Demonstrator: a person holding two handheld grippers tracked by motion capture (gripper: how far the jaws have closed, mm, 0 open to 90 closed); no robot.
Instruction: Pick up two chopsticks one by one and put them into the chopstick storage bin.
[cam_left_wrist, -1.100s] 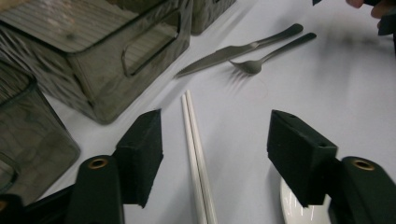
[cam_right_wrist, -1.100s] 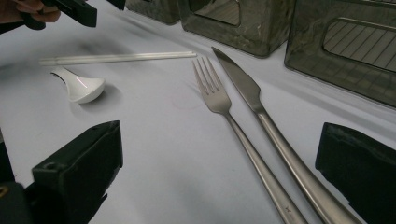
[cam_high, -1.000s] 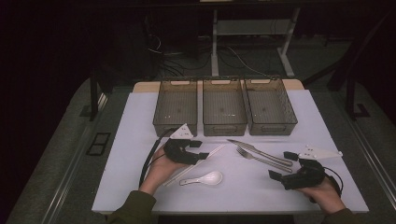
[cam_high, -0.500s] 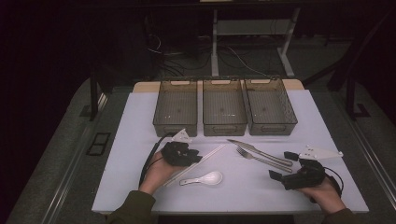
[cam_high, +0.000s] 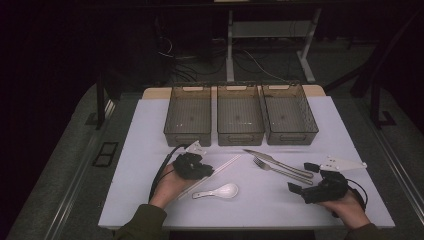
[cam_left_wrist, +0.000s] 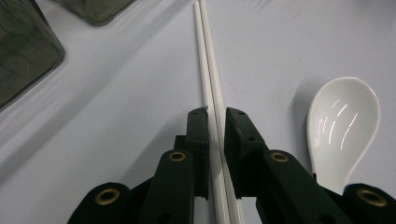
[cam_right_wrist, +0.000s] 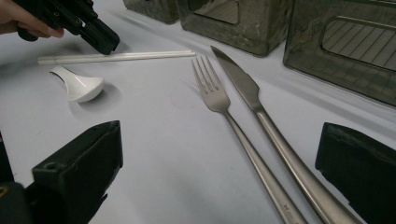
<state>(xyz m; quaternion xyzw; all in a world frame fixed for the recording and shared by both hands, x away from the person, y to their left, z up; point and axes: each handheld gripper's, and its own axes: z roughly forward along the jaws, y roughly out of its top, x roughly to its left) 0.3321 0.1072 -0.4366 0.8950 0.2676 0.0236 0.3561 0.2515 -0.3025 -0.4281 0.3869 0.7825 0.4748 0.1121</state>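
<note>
A pair of white chopsticks (cam_high: 226, 164) (cam_left_wrist: 207, 70) (cam_right_wrist: 116, 57) lies on the white table, slanting toward the bins. My left gripper (cam_high: 205, 171) (cam_left_wrist: 215, 114) has just been closing, and its jaws now pinch the near part of the chopsticks between them. A white ceramic spoon (cam_high: 222, 190) (cam_left_wrist: 343, 121) (cam_right_wrist: 77, 84) lies beside them on the right. My right gripper (cam_high: 301, 177) (cam_right_wrist: 217, 135) rests at the front right with its jaws wide apart and nothing in them. A steel fork (cam_high: 277, 170) (cam_right_wrist: 210, 91) and knife (cam_high: 272, 159) (cam_right_wrist: 240, 79) lie ahead of it.
Three smoky see-through bins (cam_high: 188, 116) (cam_high: 240, 116) (cam_high: 289, 115) stand side by side at the back of the white table top (cam_high: 140, 150). Dark floor, cables and table legs lie beyond the far edge.
The left gripper's jaws have drawn together around the chopsticks. The right hand and its gripper have kept still.
</note>
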